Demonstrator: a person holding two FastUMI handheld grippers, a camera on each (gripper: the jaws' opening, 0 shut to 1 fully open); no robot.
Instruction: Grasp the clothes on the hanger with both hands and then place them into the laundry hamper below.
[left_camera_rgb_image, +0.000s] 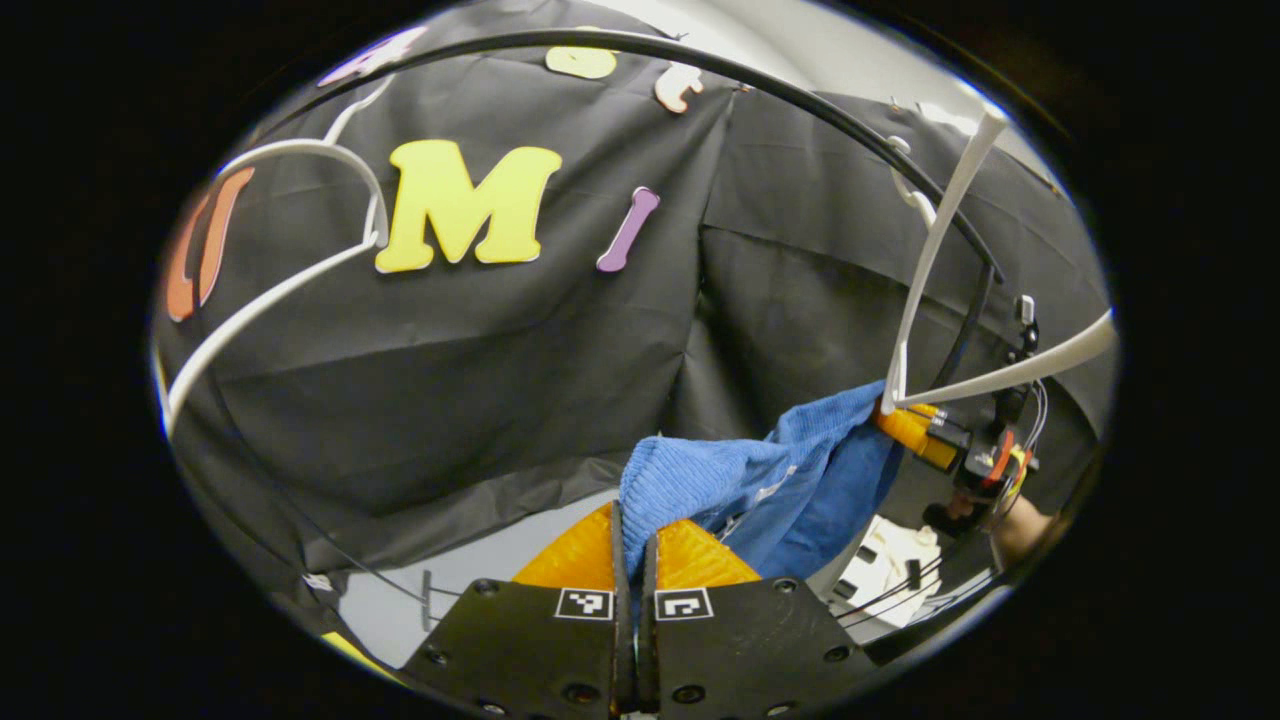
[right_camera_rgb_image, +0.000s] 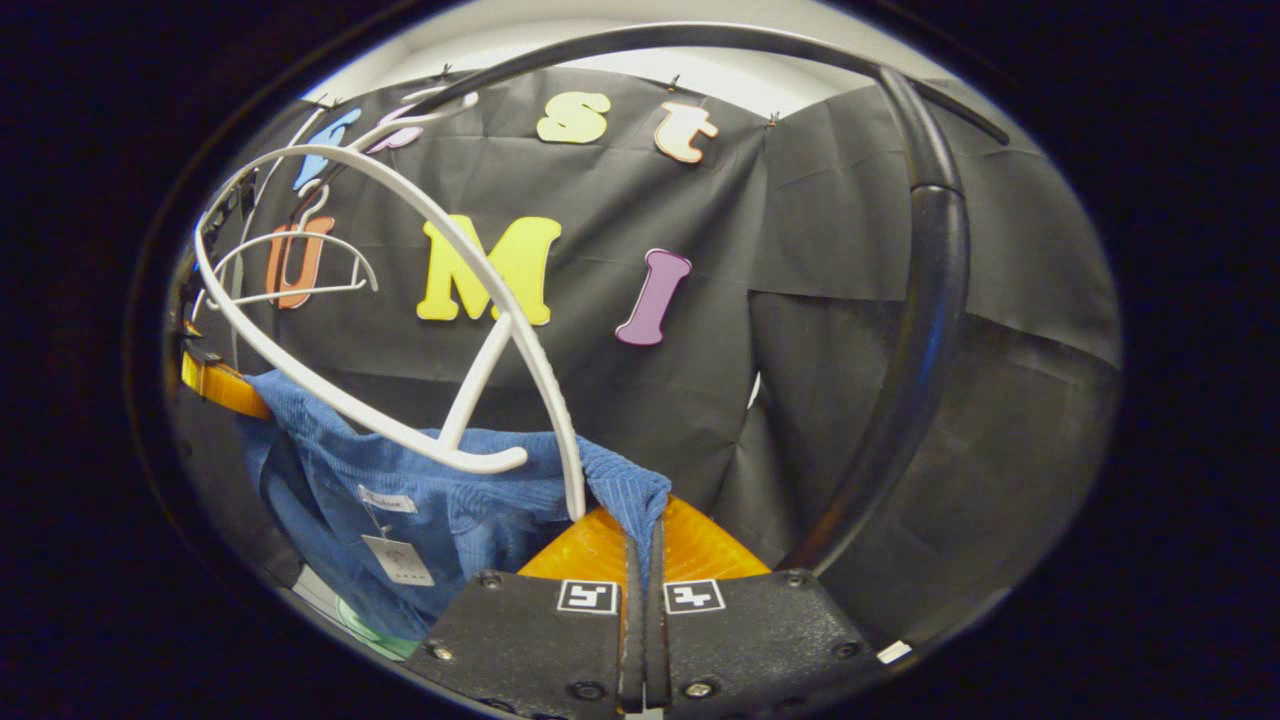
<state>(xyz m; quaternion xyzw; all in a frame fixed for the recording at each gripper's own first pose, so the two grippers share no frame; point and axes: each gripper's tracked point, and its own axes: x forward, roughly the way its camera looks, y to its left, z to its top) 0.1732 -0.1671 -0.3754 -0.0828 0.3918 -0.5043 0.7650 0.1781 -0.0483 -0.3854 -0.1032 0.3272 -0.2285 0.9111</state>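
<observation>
L gripper (left_camera_rgb_image: 634, 545): fingers closed down to a thin slit, blue ribbed fabric pinched between both, just ahead of the tips.
R gripper (right_camera_rgb_image: 645, 545): fingers likewise nearly together, a corner of the same blue fabric nipped between them; in left gripper view it (left_camera_rgb_image: 905, 425) sits up-right of L fingers, at the garment's far end, a hand (left_camera_rgb_image: 1020, 530) behind it.
L gripper, seen from R: far left, at garment's other end (right_camera_rgb_image: 222, 388).
Garment (left_camera_rgb_image: 760, 480): 1 blue corduroy shirt, stretched between the 2 grippers; long axis runs from L tips up and to the right toward R gripper. In right gripper view it (right_camera_rgb_image: 450, 510) runs from R tips leftward, the body sagging below that line, inside facing the cam, neck label and 1 hang tag (right_camera_rgb_image: 398, 560) showing.
White hanger (right_camera_rgb_image: 400, 330): just above R tips, lower end touching the fabric by the fingers; also in left gripper view (left_camera_rgb_image: 940, 250) above the shirt's far end.
Other hangers: 1 more white one (left_camera_rgb_image: 290, 250) up-left of L fingers, bare, well apart from the shirt.
Black rail (right_camera_rgb_image: 925, 330): 1, curved, right of R fingers, arching over top.
Hamper: cannot tell.
</observation>
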